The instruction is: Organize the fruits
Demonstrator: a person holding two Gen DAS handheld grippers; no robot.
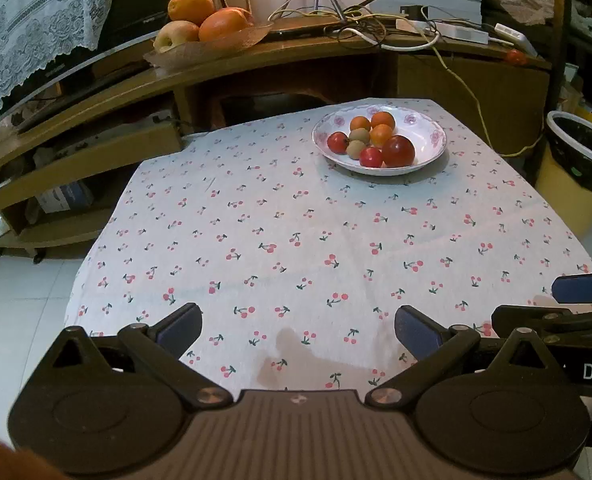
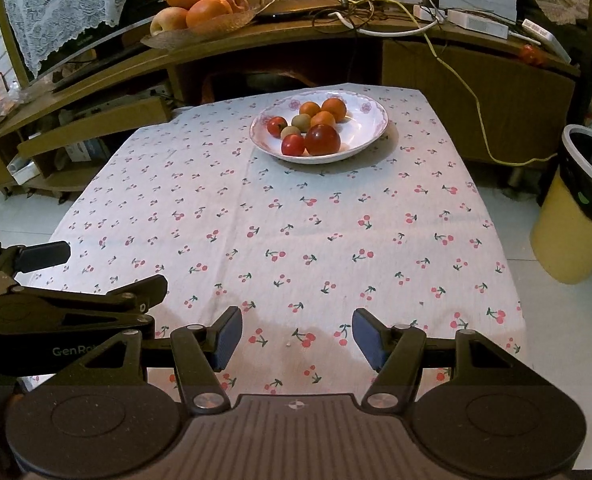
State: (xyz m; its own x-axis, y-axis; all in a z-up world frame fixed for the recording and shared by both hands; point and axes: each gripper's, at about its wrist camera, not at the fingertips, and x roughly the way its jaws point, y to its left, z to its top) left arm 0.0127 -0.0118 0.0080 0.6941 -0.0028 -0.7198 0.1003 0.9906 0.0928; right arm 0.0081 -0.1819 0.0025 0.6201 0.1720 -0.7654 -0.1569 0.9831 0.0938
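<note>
A white floral bowl (image 1: 427,151) (image 2: 365,124) sits at the far side of the table with several small fruits: red tomatoes (image 1: 398,151) (image 2: 322,139), small oranges (image 1: 383,120) (image 2: 333,109) and greenish-brown kiwi-like fruits (image 1: 359,135) (image 2: 301,121). My left gripper (image 1: 297,330) is open and empty over the near table edge, far from the bowl. My right gripper (image 2: 297,336) is open and empty, beside the left one, which shows in the right wrist view (image 2: 108,268).
A cherry-print tablecloth (image 1: 296,232) (image 2: 296,220) covers the table. A wooden shelf behind holds a tray of large oranges and apples (image 1: 200,20) (image 2: 200,8) and tangled cables (image 1: 375,24). A yellow bin (image 2: 579,208) (image 1: 575,176) stands on the floor at right.
</note>
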